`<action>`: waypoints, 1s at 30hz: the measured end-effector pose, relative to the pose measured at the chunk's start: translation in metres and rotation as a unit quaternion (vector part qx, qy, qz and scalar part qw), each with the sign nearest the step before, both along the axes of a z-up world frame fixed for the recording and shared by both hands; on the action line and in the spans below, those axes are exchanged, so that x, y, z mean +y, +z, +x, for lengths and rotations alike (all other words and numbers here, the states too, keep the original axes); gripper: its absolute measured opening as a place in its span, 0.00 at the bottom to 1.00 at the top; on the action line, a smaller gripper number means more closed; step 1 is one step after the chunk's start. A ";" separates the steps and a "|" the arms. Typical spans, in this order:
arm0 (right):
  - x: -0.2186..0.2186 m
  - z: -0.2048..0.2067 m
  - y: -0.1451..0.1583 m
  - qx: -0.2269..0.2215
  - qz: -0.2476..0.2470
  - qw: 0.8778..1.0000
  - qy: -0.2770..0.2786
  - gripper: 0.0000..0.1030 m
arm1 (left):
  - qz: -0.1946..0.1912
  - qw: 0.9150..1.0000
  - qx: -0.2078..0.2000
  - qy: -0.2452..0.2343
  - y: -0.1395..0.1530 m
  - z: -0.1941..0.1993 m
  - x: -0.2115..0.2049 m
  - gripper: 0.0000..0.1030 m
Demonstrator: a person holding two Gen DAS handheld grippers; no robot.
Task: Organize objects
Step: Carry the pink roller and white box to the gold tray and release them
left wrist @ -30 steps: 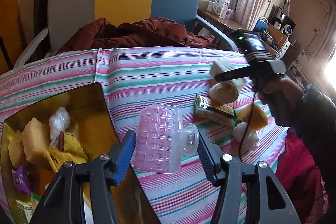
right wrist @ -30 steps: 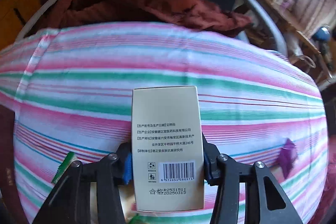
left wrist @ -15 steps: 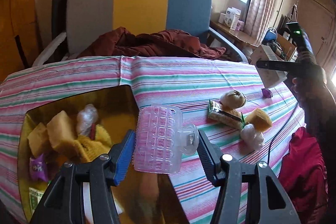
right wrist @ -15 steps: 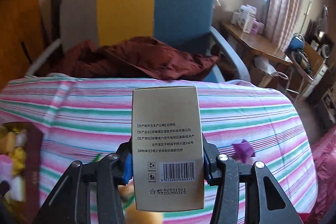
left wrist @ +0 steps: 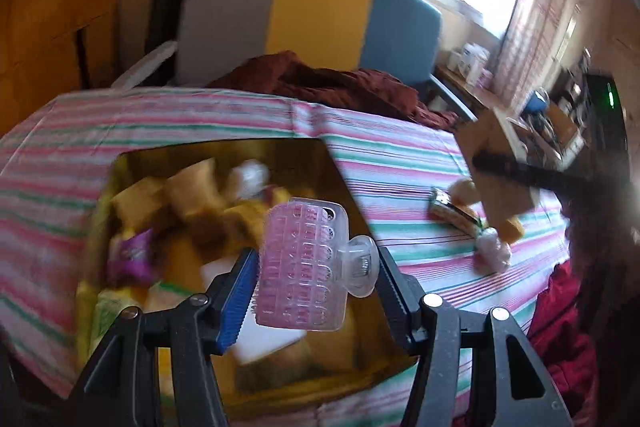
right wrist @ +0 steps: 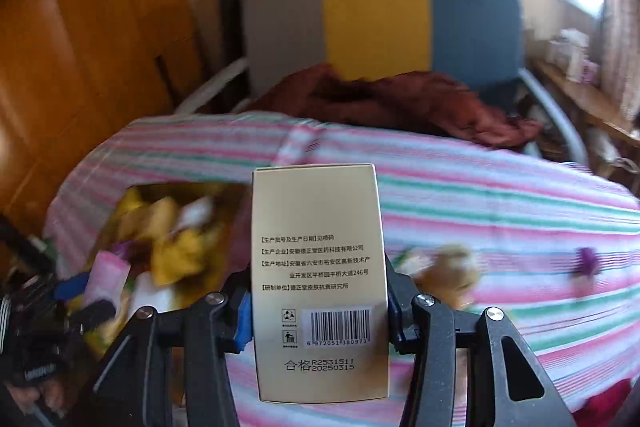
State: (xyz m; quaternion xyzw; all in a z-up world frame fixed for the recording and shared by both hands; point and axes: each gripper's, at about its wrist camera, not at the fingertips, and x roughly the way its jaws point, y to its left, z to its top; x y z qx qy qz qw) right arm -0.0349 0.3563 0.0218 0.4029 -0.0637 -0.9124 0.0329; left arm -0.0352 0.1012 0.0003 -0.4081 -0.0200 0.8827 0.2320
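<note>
My left gripper (left wrist: 316,281) is shut on a clear pink plastic clip (left wrist: 304,267) and holds it above the gold box (left wrist: 352,195), which holds several snacks and packets. My right gripper (right wrist: 318,301) is shut on an upright beige carton (right wrist: 318,267) with a barcode, held above the striped tablecloth (right wrist: 480,195). The carton and right gripper also show in the left wrist view (left wrist: 494,167), at the right, above loose snacks. The gold box shows in the right wrist view (right wrist: 168,235), left of the carton.
Loose snacks lie on the cloth at the right: a green-wrapped bar (left wrist: 452,213), buns (left wrist: 464,189) and a white wrapped item (left wrist: 494,251). A purple wrapper (right wrist: 586,261) lies further right. A chair (left wrist: 312,23) with a dark red garment (left wrist: 340,83) stands behind the table.
My left gripper has moved left with the clip, from over the cloth to over the gold box. My right gripper has lifted the carton and swung left toward the box.
</note>
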 end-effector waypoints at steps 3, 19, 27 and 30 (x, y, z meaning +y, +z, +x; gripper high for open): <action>-0.031 0.004 -0.009 -0.008 -0.023 0.999 0.031 0.49 | 0.018 0.999 0.006 0.040 0.005 0.008 -0.049 0.57; -0.107 -0.003 -0.041 -0.043 -0.035 0.994 0.096 0.49 | 0.039 0.997 0.002 0.060 -0.006 0.042 -0.119 0.57; -0.113 -0.009 -0.047 -0.051 -0.029 0.993 0.102 0.49 | 0.010 1.000 -0.020 0.005 -0.021 0.033 -0.079 0.57; -0.117 -0.017 -0.049 -0.052 -0.025 0.992 0.108 0.49 | 0.003 0.999 -0.035 0.003 -0.029 0.027 -0.074 0.57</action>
